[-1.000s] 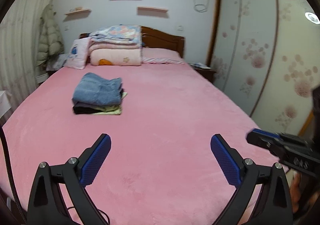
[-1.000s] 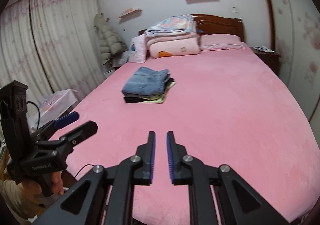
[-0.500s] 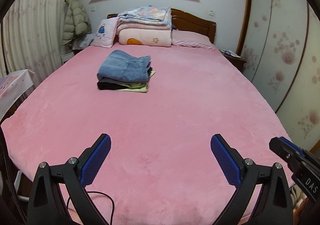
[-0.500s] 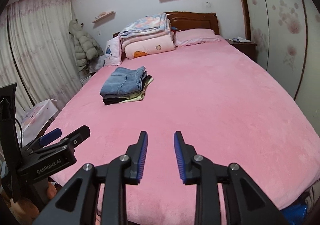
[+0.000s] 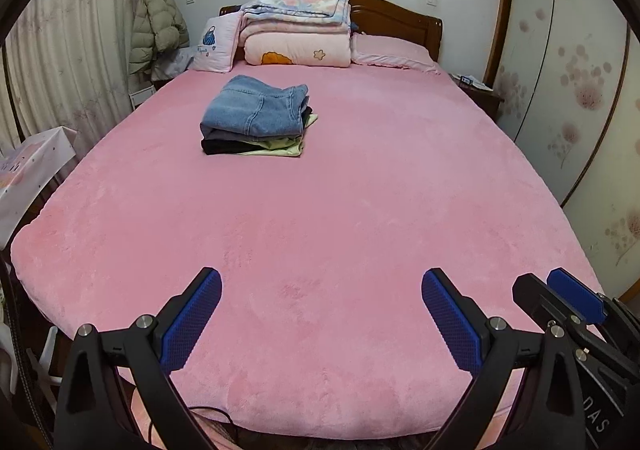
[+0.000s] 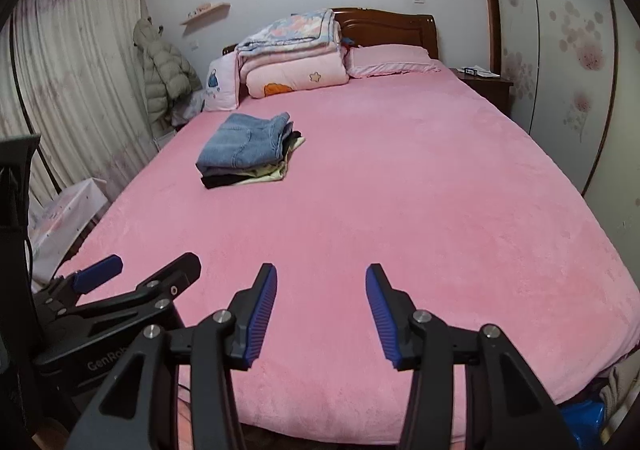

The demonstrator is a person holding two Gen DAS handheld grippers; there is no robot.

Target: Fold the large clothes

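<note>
Left wrist view: pink plush bed (image 5: 360, 210) fills most of the frame, wooden headboard (image 5: 400, 16) at the far end against a pale wall w/ shelves. Curtain (image 5: 60, 82) along the bed's left side, flowered wardrobe doors (image 5: 572, 82) along its right. Stack of folded clothes (image 5: 256, 118), jeans on top, dark and pale-green pieces under, sits left of centre toward the head end, well apart from both grippers. Folded quilts (image 5: 296, 30) piled at the head edge, pink pillow (image 5: 392, 54) to their right, small cushion (image 5: 214, 46) to their left. Puffer coat (image 5: 154, 26) hangs by the head-left corner. Left gripper (image 5: 320, 324) over the foot edge, fingers spread wide, nothing but bedcover between. Right gripper (image 5: 560, 300) pokes in at lower right, near the foot-right corner.

Right wrist view: same bed (image 6: 400, 210), same clothes stack (image 6: 248, 150) left of centre, nightstand (image 6: 484, 84) past the head-right corner. Right gripper (image 6: 322, 312) above the foot edge, jaws opening, nothing between them. Left gripper (image 6: 140, 274) at lower left by the foot-left corner, fingers apart, empty. Blue item (image 6: 580, 418) on the floor under the foot-right corner, partly hidden.
</note>
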